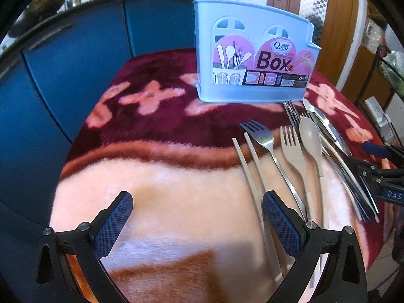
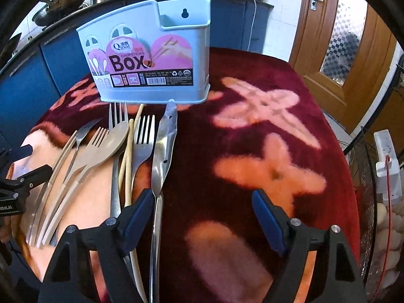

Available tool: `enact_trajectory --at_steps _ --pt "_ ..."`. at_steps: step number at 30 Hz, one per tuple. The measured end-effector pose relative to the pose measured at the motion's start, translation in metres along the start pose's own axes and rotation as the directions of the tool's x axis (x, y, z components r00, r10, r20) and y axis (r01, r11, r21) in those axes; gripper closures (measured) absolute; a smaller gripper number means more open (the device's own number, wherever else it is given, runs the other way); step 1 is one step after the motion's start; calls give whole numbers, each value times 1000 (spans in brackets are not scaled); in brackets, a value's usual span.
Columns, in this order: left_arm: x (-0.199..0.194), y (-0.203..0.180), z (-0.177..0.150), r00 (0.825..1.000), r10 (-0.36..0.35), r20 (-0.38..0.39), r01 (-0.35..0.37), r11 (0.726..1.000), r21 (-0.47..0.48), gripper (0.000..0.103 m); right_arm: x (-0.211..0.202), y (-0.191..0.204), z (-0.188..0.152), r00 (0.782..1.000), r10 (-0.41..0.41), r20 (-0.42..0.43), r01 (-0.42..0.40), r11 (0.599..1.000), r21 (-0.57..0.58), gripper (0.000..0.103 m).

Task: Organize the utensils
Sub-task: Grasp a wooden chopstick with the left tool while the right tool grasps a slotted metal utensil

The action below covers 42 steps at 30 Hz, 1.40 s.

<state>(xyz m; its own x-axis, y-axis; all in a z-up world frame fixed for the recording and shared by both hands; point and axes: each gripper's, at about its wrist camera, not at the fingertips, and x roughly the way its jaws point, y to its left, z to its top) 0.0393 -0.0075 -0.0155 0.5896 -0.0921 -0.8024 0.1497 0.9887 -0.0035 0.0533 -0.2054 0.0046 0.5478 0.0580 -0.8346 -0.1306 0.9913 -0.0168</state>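
Both claws, left (image 1: pixel 197 205) and right (image 2: pixel 203 202), gape empty; utensil handles (image 2: pixel 121 176) overlap, holder (image 2: pixel 149 53) interior hidden.

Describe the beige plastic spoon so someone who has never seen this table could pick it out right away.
Find the pale blue plastic utensil box standing on the red flowered blanket. Utensils lie in a row in front of it. The beige plastic spoon lies among them, beside a beige plastic fork; its rounded oval bowl sets it apart from the pronged forks and thin chopsticks.
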Motion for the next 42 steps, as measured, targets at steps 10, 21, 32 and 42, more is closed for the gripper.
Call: enact_trajectory --at_steps 10,21,32,42 --pt "21 -5 12 998 12 -59 -9 998 55 0 16 2 27 990 7 -143 -16 998 -59 23" --pt "34 -4 27 987 -18 -161 29 997 68 0 32 -14 39 964 65 -259 -85 994 -67 11" --pt "23 -26 41 977 -44 -207 64 994 91 51 23 -10 62 952 121 -281 -143 988 -59 58" --pt "40 -15 64 948 -165 -273 172 985 3 62 38 -5 86 936 148 -319 -160 987 -14 63"
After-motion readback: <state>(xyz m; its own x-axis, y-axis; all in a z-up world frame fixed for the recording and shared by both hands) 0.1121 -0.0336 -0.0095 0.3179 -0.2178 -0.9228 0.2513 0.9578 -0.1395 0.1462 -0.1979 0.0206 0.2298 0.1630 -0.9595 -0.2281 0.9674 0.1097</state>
